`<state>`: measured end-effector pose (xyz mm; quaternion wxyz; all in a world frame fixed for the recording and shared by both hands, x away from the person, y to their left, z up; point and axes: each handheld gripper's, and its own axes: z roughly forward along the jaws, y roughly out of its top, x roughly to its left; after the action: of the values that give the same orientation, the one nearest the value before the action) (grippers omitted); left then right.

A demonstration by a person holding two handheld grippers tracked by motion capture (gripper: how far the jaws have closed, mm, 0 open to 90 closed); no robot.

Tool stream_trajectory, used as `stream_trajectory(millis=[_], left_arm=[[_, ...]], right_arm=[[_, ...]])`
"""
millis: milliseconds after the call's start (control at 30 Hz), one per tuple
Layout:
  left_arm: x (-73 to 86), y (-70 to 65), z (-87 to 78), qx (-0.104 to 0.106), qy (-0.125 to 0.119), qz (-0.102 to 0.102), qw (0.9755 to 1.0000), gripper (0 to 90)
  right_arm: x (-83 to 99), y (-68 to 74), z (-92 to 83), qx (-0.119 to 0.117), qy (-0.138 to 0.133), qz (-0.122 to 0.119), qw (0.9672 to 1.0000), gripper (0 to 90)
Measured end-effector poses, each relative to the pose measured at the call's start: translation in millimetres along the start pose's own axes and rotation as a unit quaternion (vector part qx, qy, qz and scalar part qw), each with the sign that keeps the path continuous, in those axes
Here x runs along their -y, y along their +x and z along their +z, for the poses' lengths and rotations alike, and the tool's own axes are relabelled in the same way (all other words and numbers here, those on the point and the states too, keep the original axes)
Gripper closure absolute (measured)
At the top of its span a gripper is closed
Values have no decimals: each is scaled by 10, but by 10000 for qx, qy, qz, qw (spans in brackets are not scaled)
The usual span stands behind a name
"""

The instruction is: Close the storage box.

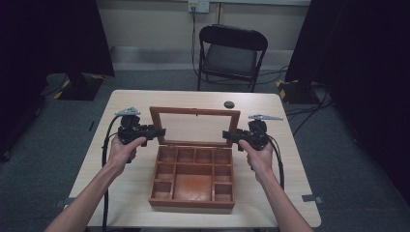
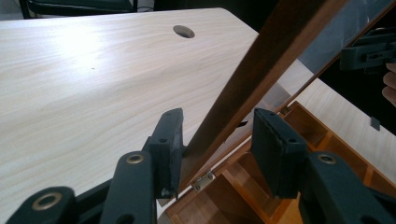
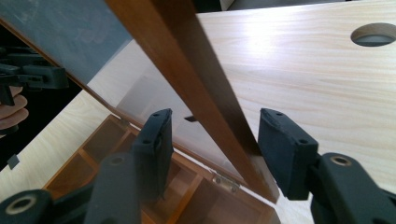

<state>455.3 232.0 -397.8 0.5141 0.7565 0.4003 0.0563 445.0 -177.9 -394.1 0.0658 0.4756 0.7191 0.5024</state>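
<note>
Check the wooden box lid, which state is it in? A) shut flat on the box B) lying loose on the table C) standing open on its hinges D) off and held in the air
C: the glass-paned lid stands upright at the back edge of the compartment box, and the left gripper view shows a hinge joining them.

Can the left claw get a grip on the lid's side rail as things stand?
Probably yes: the left claw already straddles the upright lid rail, one pad against it, the other apart.
</note>
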Motion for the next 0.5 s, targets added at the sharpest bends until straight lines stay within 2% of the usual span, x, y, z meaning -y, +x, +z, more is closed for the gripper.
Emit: stream_trajectory(millis=[300,500], left_arm=[[16,-58,-21,-54,22,51,10000,519],[66,-106,-63,-8,-6,88,10000,492]], right_arm=[[59,1,-58,22,-20,44,10000,465],[108,70,-94,114,1,-141,9998,433]])
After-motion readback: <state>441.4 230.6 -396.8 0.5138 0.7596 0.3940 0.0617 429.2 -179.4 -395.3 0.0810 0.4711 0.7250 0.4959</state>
